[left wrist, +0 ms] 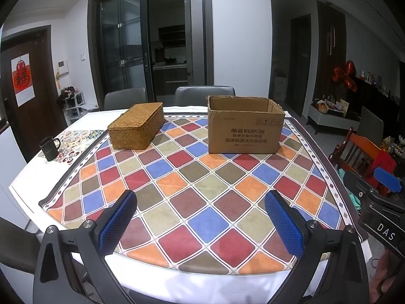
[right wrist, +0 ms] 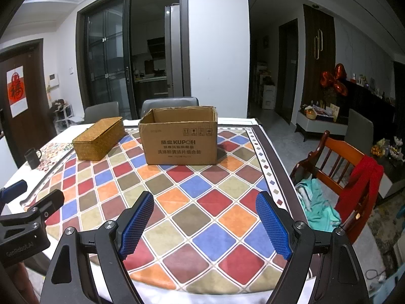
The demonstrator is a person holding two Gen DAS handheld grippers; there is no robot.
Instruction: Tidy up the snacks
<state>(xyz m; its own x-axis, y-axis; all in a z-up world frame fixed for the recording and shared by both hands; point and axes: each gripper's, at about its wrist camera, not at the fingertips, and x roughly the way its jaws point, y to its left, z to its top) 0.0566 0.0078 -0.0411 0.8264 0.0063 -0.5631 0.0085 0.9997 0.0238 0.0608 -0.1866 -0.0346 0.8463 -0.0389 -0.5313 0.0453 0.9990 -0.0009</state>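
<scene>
An open brown cardboard box [left wrist: 244, 126] [right wrist: 180, 139] stands at the far side of the table; its inside is hidden from both views. Left of it lies a woven wicker box [left wrist: 136, 128] [right wrist: 99, 138] with its lid on. No snacks show in either view. My left gripper [left wrist: 201, 202] hovers open over the near part of the checkered cloth, nothing between its blue pads. My right gripper [right wrist: 205, 205] is likewise open and empty over the cloth, to the right of the left one. Each gripper's side shows at the edge of the other's view.
A checkered tablecloth [left wrist: 192, 192] [right wrist: 192, 202] covers the table. A dark mug [left wrist: 49, 148] [right wrist: 32, 157] sits on a patterned mat at the far left. Grey chairs stand behind the table. A wooden chair [right wrist: 344, 177] with red and teal clothes stands to the right.
</scene>
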